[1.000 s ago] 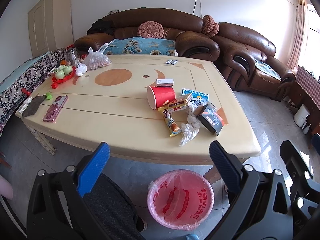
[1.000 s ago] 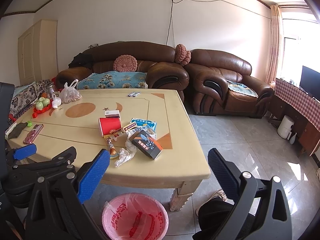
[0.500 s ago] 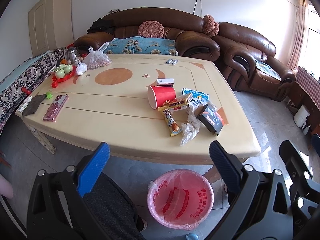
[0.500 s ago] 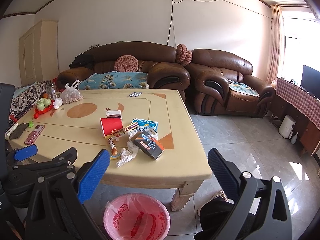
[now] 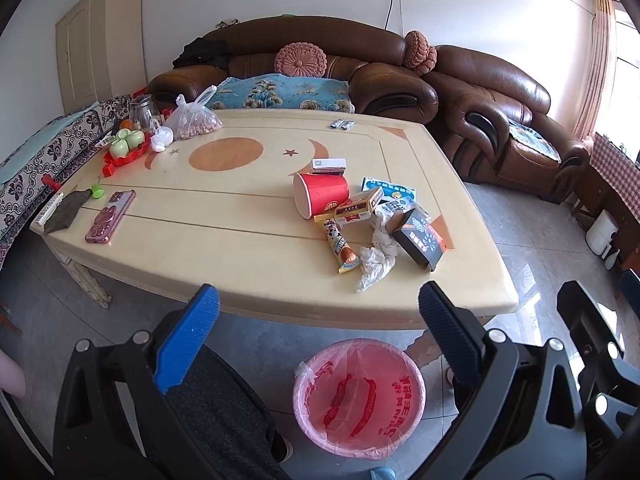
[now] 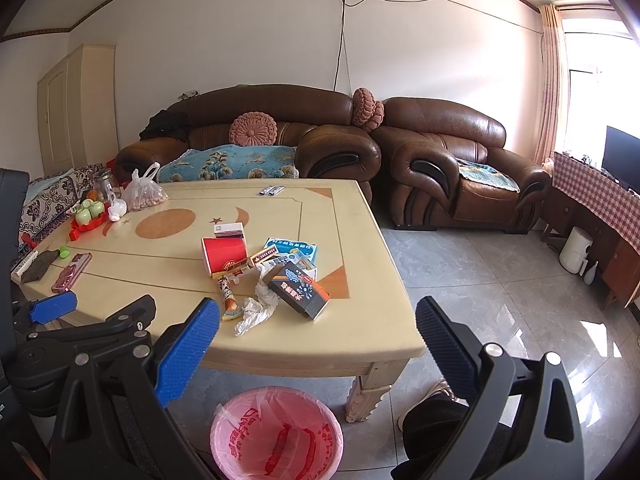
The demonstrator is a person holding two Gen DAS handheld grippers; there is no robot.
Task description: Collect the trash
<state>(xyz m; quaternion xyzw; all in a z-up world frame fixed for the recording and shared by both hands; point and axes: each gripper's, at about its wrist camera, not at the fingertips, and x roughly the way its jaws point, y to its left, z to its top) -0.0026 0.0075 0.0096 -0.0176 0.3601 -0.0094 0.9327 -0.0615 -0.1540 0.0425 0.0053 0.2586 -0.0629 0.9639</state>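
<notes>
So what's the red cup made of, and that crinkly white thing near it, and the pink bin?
The red cup, lying on its side, looks like matte paper with a pale inside. The crinkly white thing seems to be thin plastic film: see-through and crumpled. The pink bin is probably hard plastic, lined with a glossy, wrinkled pink bag printed in red.

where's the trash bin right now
The pink-lined trash bin stands on the floor just below the table's near edge, low centre in both wrist views, beneath the litter pile.
</notes>
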